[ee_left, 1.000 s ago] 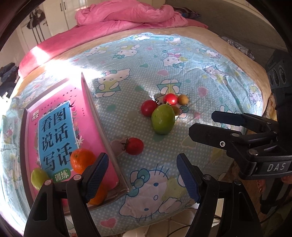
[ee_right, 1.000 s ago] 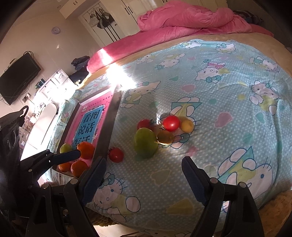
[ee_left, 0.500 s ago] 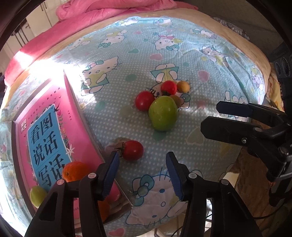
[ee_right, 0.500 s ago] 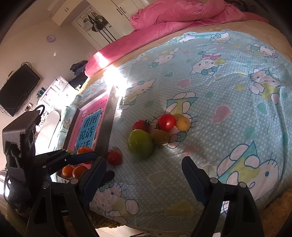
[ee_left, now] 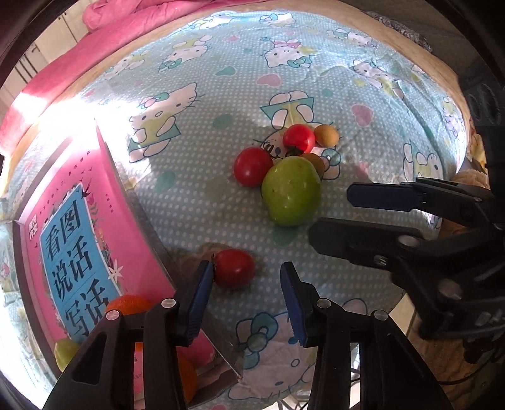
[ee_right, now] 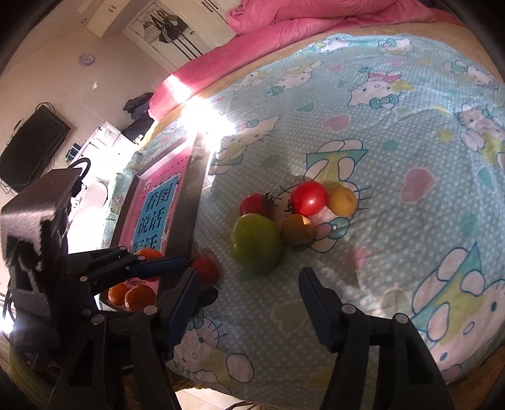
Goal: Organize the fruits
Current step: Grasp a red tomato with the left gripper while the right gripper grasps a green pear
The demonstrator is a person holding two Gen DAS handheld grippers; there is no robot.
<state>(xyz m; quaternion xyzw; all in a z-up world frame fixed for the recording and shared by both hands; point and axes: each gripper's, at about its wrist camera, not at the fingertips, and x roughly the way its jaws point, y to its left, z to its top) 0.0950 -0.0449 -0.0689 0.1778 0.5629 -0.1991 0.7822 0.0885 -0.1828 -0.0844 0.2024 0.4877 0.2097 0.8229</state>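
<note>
A lone red tomato (ee_left: 234, 267) lies on the Hello Kitty sheet beside a pink box (ee_left: 72, 239). My left gripper (ee_left: 244, 293) is open, its jaws either side of and just short of this tomato, the left pad almost touching it. Farther off sits a cluster: a big green fruit (ee_left: 291, 191), two red tomatoes (ee_left: 252, 166), and small yellow-brown fruits (ee_left: 326, 135). My right gripper (ee_right: 249, 302) is open and empty, just in front of the green fruit (ee_right: 256, 243). The box holds oranges (ee_right: 132, 295) and a green fruit (ee_left: 64, 351).
The bed's front edge (ee_left: 284, 400) lies just under both grippers. A pink duvet (ee_right: 315, 15) is piled at the far side. A TV (ee_right: 31, 148) and a white cabinet (ee_right: 98, 142) stand left of the bed.
My left gripper has moved forward and down to the lone tomato and its jaws have narrowed. My right gripper has moved closer to the green fruit.
</note>
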